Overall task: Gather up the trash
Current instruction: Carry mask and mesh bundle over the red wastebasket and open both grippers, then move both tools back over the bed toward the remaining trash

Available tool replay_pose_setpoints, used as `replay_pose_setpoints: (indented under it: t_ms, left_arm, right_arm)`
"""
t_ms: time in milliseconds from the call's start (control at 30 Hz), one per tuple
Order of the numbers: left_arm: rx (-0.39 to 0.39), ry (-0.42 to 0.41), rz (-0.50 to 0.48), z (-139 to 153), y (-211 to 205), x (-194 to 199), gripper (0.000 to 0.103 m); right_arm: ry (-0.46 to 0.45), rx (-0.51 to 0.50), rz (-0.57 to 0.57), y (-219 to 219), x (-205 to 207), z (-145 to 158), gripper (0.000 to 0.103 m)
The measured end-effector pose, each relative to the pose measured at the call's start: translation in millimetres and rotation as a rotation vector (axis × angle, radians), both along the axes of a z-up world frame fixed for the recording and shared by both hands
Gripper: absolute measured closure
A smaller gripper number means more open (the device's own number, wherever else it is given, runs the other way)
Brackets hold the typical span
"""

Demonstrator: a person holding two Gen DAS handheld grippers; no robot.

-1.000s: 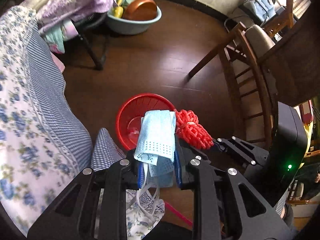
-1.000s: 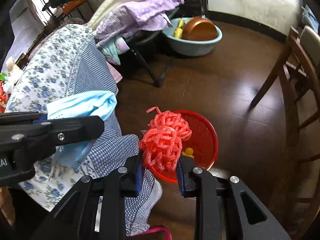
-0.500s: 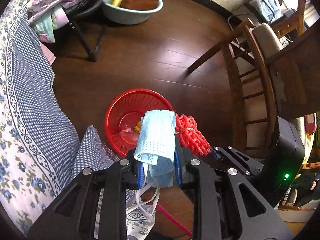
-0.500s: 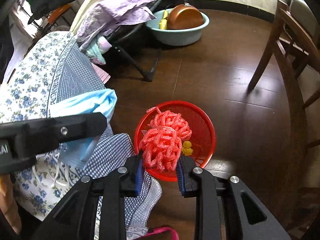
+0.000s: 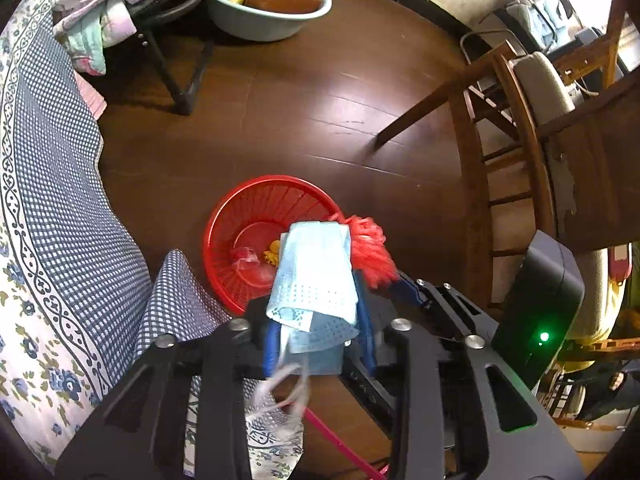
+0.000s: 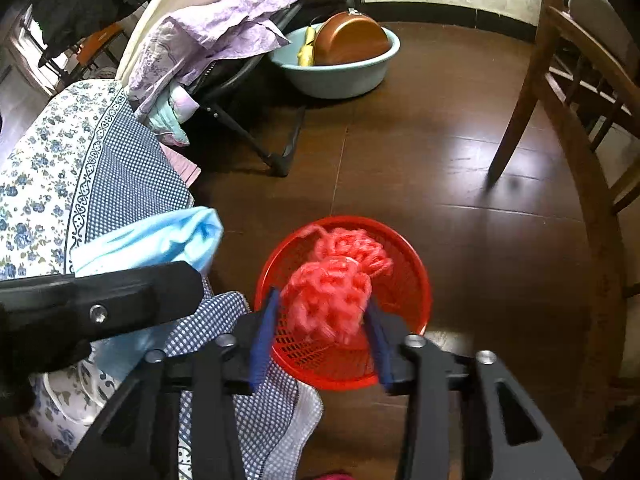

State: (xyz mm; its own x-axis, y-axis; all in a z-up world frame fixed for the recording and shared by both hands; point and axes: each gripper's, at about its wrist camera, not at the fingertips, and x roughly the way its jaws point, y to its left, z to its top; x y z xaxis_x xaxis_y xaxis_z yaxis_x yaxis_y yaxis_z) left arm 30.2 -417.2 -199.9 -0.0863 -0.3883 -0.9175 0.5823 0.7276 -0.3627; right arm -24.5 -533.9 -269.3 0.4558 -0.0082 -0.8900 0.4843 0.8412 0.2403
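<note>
A red plastic basket (image 5: 248, 216) (image 6: 408, 256) stands on the dark wooden floor and holds a few small bits of trash. My left gripper (image 5: 318, 320) has its jaws parted a little around a light blue face mask (image 5: 316, 272), which still sits between them above the basket's near rim. My right gripper (image 6: 322, 320) has its jaws spread wide, and a blurred red net bundle (image 6: 336, 284) hangs loose between them over the basket. The bundle also shows in the left wrist view (image 5: 370, 250), and the mask in the right wrist view (image 6: 160, 236).
A bed with a blue checked and floral cover (image 5: 52, 216) (image 6: 80, 176) lies to the left, its corner beside the basket. A folding chair piled with clothes (image 6: 212, 40), a teal basin with a brown pan (image 5: 276, 0) (image 6: 340, 56) and wooden chairs (image 5: 500, 128) (image 6: 576, 92) surround the floor.
Both grippers moved forward over the basket. The right jaws have spread wide and the red net bundle is now loose and blurred. The left jaws have parted slightly around the mask.
</note>
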Motion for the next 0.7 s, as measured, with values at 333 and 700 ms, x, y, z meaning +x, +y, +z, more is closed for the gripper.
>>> replay_pose_setpoints:
  t_ms: [333,700]
  left_arm:
    - [-0.035,0.024,0.020,10.3,2.9,3.4,0.050]
    - [-0.126,-0.114,0.032,73.0,29.5,-2.2,0.035]
  right_arm:
    - [0.012,-0.050,-0.022,-9.0,-15.3,11.5,0.046]
    - [-0.062,-0.098,-0.039,-9.5,-33.9,66.0,0.031]
